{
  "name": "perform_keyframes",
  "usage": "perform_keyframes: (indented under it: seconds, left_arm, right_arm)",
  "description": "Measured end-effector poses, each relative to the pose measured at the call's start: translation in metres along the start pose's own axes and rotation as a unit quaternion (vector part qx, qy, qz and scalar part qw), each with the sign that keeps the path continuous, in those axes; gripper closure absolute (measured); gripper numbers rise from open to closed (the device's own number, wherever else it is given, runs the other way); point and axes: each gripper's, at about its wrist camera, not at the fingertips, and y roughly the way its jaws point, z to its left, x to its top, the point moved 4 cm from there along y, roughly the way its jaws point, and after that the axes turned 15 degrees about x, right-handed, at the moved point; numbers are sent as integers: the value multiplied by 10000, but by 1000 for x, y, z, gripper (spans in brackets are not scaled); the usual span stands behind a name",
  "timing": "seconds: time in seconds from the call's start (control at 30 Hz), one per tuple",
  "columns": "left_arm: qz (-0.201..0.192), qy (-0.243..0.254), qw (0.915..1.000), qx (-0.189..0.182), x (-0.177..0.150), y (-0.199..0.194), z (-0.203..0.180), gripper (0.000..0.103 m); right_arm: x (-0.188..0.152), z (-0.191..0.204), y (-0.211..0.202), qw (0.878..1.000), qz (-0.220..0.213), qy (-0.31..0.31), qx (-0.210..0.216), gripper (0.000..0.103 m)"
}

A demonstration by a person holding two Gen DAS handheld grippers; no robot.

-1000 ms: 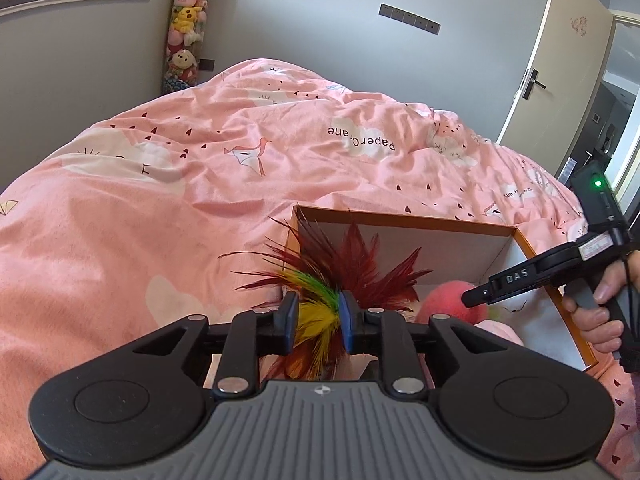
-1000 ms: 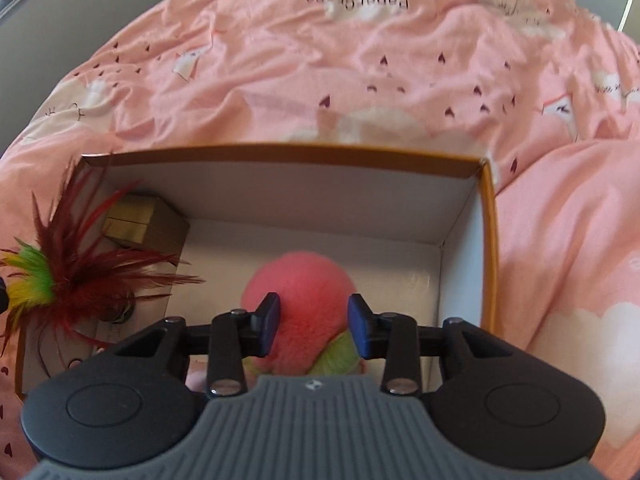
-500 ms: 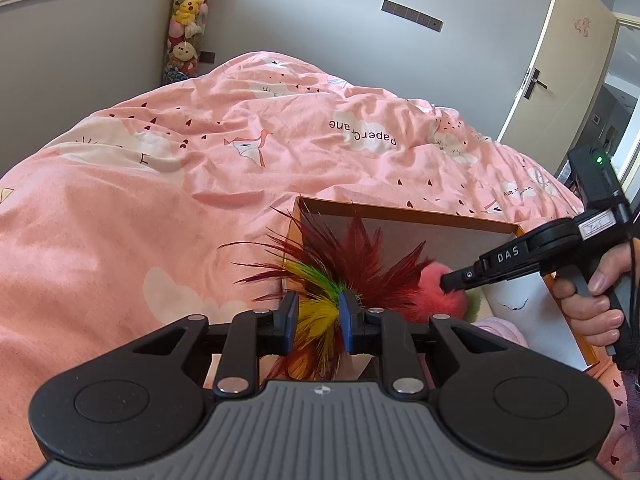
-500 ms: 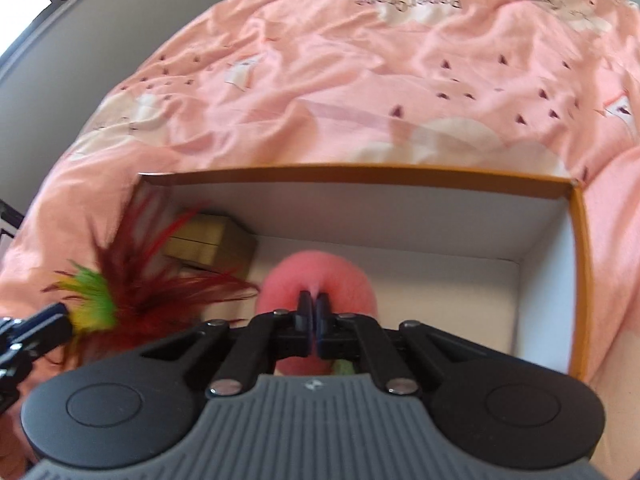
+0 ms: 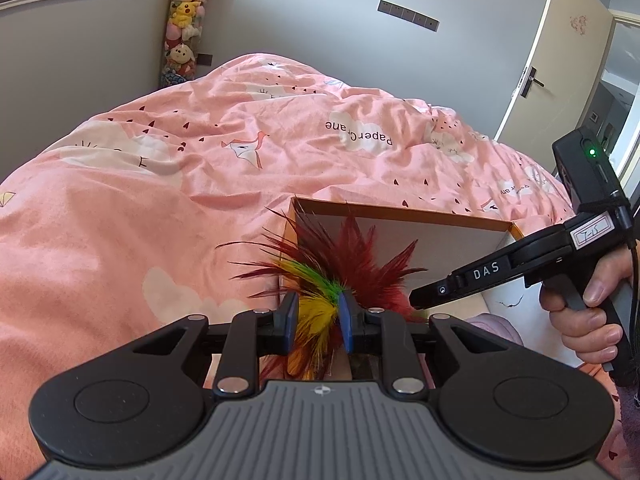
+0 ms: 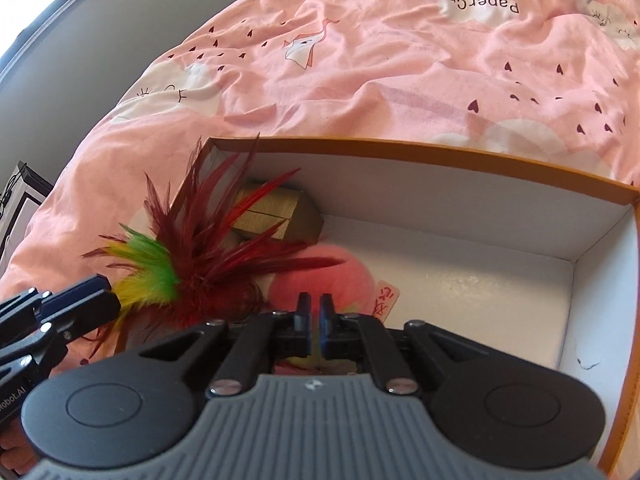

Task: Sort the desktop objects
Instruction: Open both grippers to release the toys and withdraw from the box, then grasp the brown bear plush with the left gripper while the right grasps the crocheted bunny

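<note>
My left gripper [image 5: 318, 322] is shut on a feather toy [image 5: 340, 268] with red, green and yellow plumes, held at the left edge of an orange-rimmed white box [image 5: 400, 213]. The toy [image 6: 192, 264] and my left gripper [image 6: 108, 300] also show in the right wrist view. My right gripper [image 6: 315, 320] is nearly shut with nothing between its pads, just above a pink plush ball [image 6: 320, 276] inside the box [image 6: 400, 148]. The right gripper shows in the left wrist view [image 5: 416, 300].
A gold box [image 6: 280, 216] lies in the box's far left corner. A small pink tag [image 6: 386, 298] lies beside the plush ball. The box sits on a pink quilt [image 5: 160, 180]. A door [image 5: 560, 60] stands at right.
My right gripper closed from open around the plush ball to nearly shut, and shifted left. The feather toy moved closer over the box's left side.
</note>
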Motion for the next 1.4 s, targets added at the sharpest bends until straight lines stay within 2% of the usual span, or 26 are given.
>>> perform_keyframes:
  seconds: [0.3,0.53,0.63,0.73,0.83,0.93,1.03,1.1,1.13,1.23,1.4]
  left_arm:
    - [20,218,9997,51,-1,-20,-14,79]
    - [-315,657,9971,198,-6,-52,-36,79]
    - [-405,856,9955,56,-11,-67,-48,79]
    - [-260,1000,9943,-254,-20,-76,-56,79]
    - [91,1153,9930,-228,-31,-77,-59,79]
    - [579,1192,9912,-55,-46,-68,-53,79]
    - [1033,1193,9874,104,-62,-59,-46,73]
    - [1354,1161,9837,209,-70,-52,-42,68]
    - [1478,1138,9821,257,-74,-49,-39,68]
    - [1717,1158,9779,294,-82,-46,-36,67]
    - [1822,1105,9766,292,-87,-45,-30,66]
  right_arm:
    - [-22,21,-40,9989,-317,-350,-76,96]
    - [-59,43,-87,9920,-990,-761,-211,92]
    - [-80,50,-107,9858,-1359,-922,-344,82]
    - [-102,54,-117,9843,-1441,-944,-381,80]
    - [-124,54,-114,9890,-1287,-708,-170,80]
    - [-143,51,-100,9943,-1030,-232,110,70]
    - [-160,48,-76,9967,-736,207,277,68]
    - [-167,47,-63,9969,-577,417,325,60]
    - [-173,47,-57,9970,-483,500,353,60]
    - [-181,50,-42,9975,-248,565,350,54]
    - [-187,52,-15,9975,94,644,287,52]
